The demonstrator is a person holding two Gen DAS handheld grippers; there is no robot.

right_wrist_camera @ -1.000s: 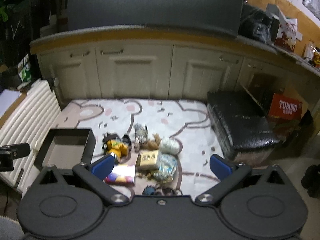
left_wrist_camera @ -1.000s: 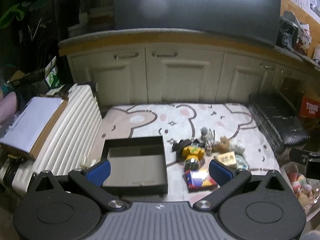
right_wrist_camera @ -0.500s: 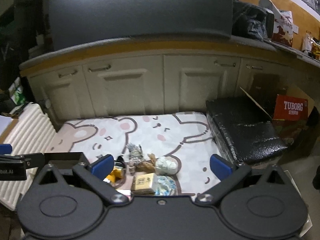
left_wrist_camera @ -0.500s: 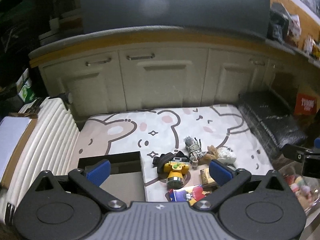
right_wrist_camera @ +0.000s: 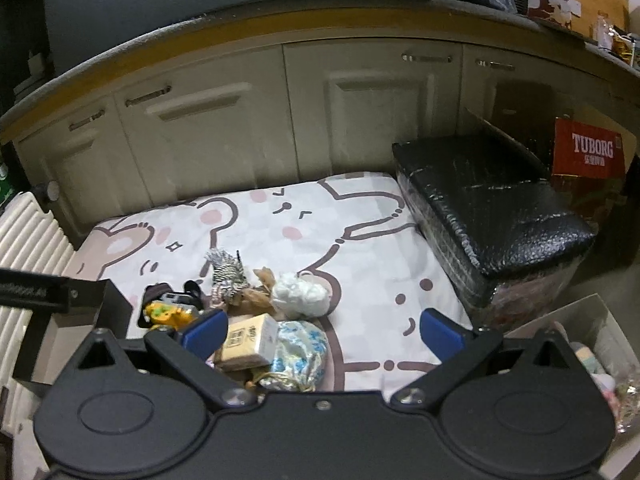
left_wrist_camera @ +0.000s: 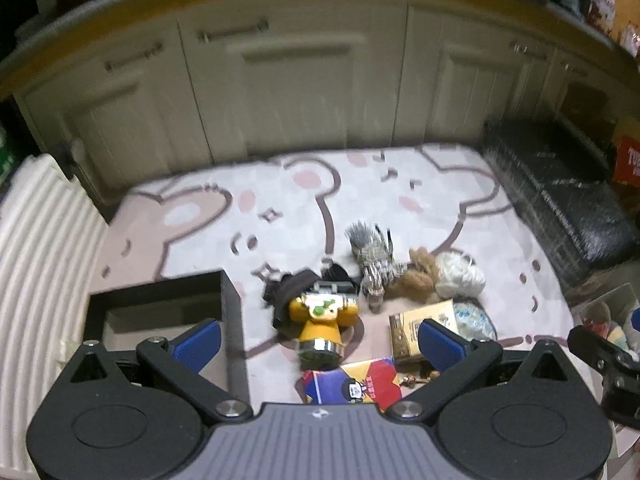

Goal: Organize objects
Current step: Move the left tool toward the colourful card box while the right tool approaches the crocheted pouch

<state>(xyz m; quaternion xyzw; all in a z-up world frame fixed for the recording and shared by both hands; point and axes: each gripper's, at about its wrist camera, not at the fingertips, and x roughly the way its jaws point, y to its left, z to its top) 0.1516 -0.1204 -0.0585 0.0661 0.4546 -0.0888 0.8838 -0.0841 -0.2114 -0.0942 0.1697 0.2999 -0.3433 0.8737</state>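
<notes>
Centrally, yellow toy camera (left_wrist_camera: 322, 322), upright

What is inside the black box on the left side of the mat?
The black box shows only a bare brownish floor and dark walls. Its near part is covered by the left gripper, so anything lying there cannot be seen.

Toys (left_wrist_camera: 376, 276) cluster on the mat (left_wrist_camera: 304, 200) (box (left_wrist_camera: 168, 312) at their left).
</notes>
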